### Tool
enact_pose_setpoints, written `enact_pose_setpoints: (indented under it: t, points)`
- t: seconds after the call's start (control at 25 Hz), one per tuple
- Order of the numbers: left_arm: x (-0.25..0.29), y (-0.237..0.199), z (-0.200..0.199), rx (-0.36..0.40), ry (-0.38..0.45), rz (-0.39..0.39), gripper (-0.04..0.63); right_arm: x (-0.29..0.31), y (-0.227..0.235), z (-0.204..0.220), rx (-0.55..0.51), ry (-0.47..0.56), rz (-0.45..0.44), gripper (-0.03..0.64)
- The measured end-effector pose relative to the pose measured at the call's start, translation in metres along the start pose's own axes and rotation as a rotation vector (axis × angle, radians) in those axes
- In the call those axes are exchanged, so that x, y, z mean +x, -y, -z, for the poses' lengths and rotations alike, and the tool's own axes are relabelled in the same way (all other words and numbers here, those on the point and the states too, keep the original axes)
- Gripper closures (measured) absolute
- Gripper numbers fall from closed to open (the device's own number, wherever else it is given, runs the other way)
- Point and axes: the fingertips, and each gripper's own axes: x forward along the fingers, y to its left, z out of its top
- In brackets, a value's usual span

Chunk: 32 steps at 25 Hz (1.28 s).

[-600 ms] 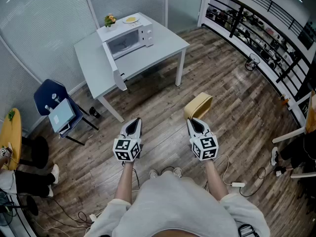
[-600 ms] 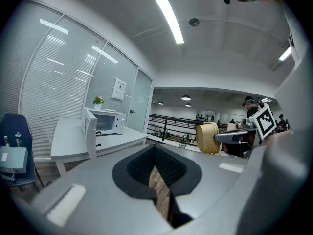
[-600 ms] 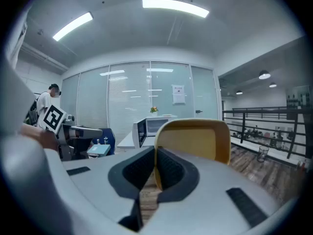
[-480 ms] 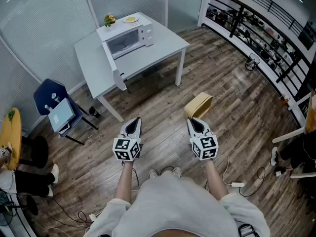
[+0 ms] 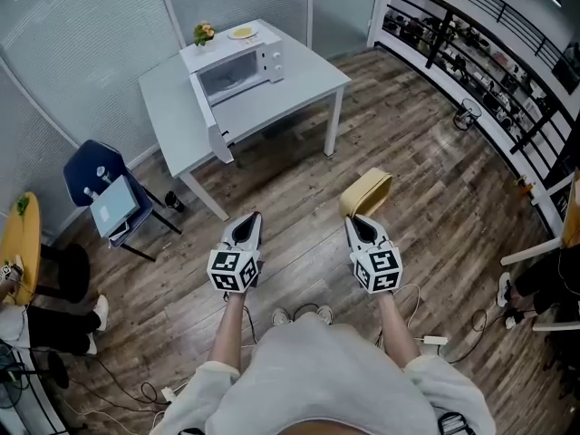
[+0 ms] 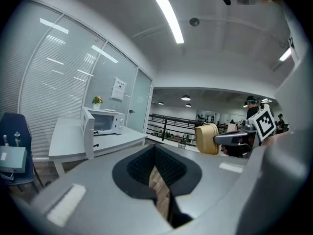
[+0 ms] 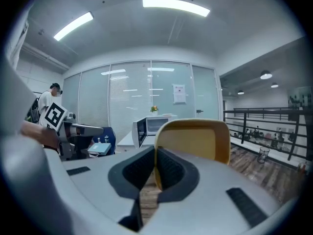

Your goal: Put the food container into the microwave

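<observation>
The tan food container hangs in the air, gripped by its rim in my right gripper, which is shut on it. In the right gripper view the container stands on edge between the pads. My left gripper is shut with nothing in it, level with the right one over the wooden floor. The white microwave sits on a grey table far ahead, its door swung open. The left gripper view shows the microwave at the left and the container at the right.
A blue chair with a tablet stands left of the table. A small plant and a plate rest on the microwave. A black railing runs along the right. Cables lie on the floor near my feet.
</observation>
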Motion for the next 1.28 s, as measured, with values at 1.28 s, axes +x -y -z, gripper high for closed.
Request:
enact_pose_setpoints:
  t: [1.28]
  points:
    - [0.077, 0.074, 0.032, -0.023, -0.039, 0.018, 0.584, -0.012, 0.09, 0.031, 0.011, -0.021, -0.026, 0.591]
